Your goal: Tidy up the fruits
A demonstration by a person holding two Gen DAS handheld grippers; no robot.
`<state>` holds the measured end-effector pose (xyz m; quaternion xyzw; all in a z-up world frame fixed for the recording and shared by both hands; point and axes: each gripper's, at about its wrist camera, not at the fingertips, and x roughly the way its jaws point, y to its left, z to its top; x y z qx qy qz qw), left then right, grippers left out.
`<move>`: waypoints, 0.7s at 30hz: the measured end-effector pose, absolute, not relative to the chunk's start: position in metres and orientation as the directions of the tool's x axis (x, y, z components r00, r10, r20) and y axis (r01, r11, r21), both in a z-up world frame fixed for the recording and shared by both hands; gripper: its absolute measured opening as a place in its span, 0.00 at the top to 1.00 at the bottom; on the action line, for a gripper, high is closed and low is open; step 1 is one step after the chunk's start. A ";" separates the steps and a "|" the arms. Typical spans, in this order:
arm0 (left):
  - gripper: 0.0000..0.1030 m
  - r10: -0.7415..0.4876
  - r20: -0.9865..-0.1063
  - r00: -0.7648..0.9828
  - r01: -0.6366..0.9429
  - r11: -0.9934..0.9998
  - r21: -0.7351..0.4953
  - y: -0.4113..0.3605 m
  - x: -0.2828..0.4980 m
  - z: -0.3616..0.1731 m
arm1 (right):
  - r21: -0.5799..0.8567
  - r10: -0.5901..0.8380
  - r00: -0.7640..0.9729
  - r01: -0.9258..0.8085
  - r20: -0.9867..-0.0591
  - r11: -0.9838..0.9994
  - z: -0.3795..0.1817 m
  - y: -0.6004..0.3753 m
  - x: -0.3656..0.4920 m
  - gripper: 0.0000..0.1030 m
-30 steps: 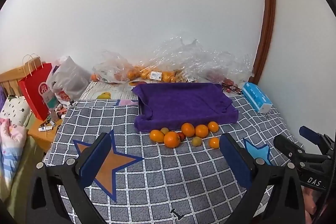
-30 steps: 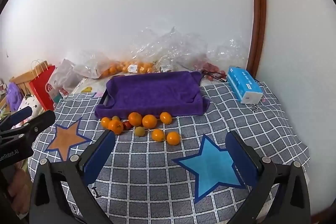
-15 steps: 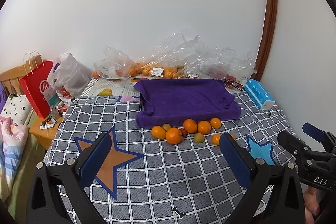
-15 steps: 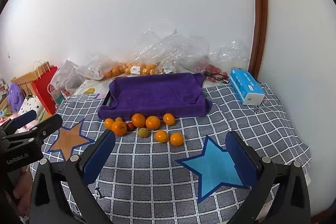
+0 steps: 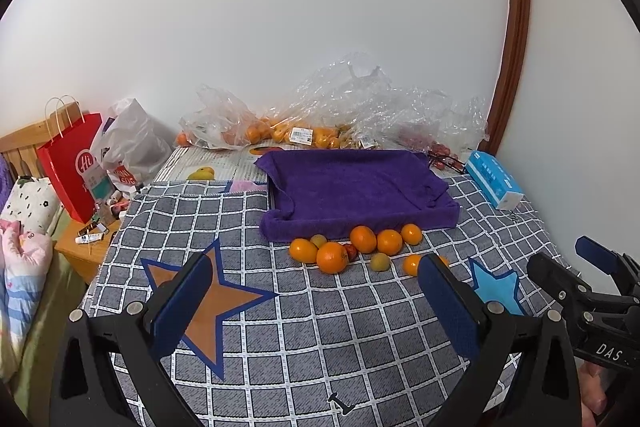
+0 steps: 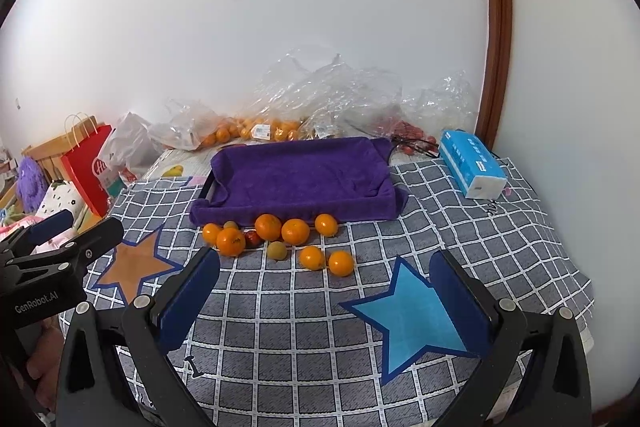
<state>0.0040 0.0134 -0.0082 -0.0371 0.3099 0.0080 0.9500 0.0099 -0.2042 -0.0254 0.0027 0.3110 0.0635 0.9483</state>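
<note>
Several oranges [image 5: 332, 257] [image 6: 296, 231], two small yellow-green fruits [image 6: 277, 251] and a small red fruit [image 6: 252, 238] lie loose on the grey checked cloth, just in front of a tray lined with a purple towel [image 5: 356, 187] [image 6: 300, 175]. The tray holds nothing. My left gripper [image 5: 316, 301] is open and empty, short of the fruit. My right gripper [image 6: 326, 295] is open and empty, also short of the fruit. Each gripper shows at the edge of the other's view.
Clear plastic bags with more oranges [image 5: 280, 131] [image 6: 256, 127] lie against the wall behind the tray. A blue tissue pack [image 5: 494, 185] [image 6: 472, 169] lies at the right. A red paper bag [image 5: 76, 163] and a side table stand past the cloth's left edge.
Both grippers have drifted slightly, so the fruit and tray sit a little differently in view. Both stay open and empty. The fruit has not moved.
</note>
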 end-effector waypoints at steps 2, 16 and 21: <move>0.00 -0.007 -0.591 0.807 -0.038 0.997 -0.065 0.013 0.003 -0.009 | 0.045 0.125 0.800 -0.122 -0.587 0.992 -0.025 -0.204 0.009 0.00; 0.00 -0.005 -0.587 0.810 -0.050 0.996 -0.077 0.019 0.002 -0.006 | 0.037 0.127 0.800 -0.131 -0.587 0.991 -0.023 -0.199 0.008 0.00; 0.00 -0.004 -0.587 0.809 -0.045 0.997 -0.068 0.018 0.004 -0.006 | 0.037 0.130 0.802 -0.133 -0.583 0.990 -0.023 -0.198 0.008 0.00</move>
